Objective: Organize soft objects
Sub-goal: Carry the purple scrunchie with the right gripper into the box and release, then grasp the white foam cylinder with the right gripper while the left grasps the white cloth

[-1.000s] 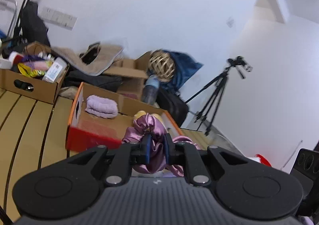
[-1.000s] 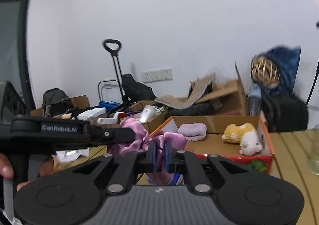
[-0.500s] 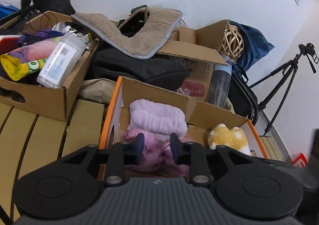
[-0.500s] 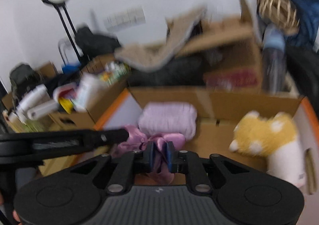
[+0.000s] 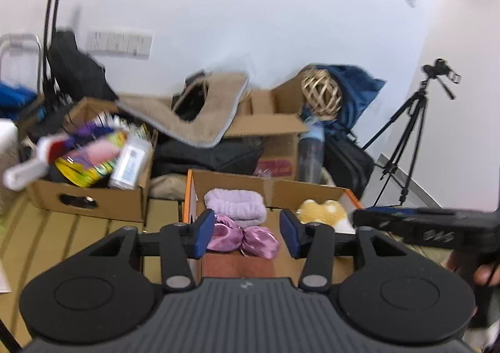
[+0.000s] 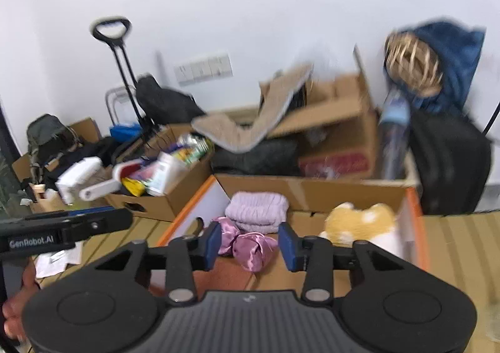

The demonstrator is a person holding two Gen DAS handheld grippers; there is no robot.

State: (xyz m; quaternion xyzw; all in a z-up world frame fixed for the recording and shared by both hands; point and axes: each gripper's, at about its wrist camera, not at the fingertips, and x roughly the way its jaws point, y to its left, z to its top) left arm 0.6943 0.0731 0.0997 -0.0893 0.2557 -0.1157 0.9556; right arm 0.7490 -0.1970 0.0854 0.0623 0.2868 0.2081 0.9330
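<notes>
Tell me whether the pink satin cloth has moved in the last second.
Yes. The pink satin cloth went from both grippers down into the orange box, landing in front of the lilac towel.

My right hand-held gripper (image 6: 250, 242) points down into the orange-edged cardboard box (image 6: 312, 192) on the slatted tabletop (image 6: 459, 259), and its jaws are opening. The pink satin scrunchie (image 6: 247, 246) lies on the box floor, seen between the blue pads (image 6: 214, 245), which do not press on it. Just behind it sits a folded lilac towel (image 6: 256, 210), and to the right a yellow-and-white plush toy (image 6: 359, 223) rests against the box wall. My left hand-held gripper (image 6: 62, 228) reaches in from the left edge, beside the box. Some white paper scraps (image 6: 56, 260) lie on the tabletop beneath it.
</notes>
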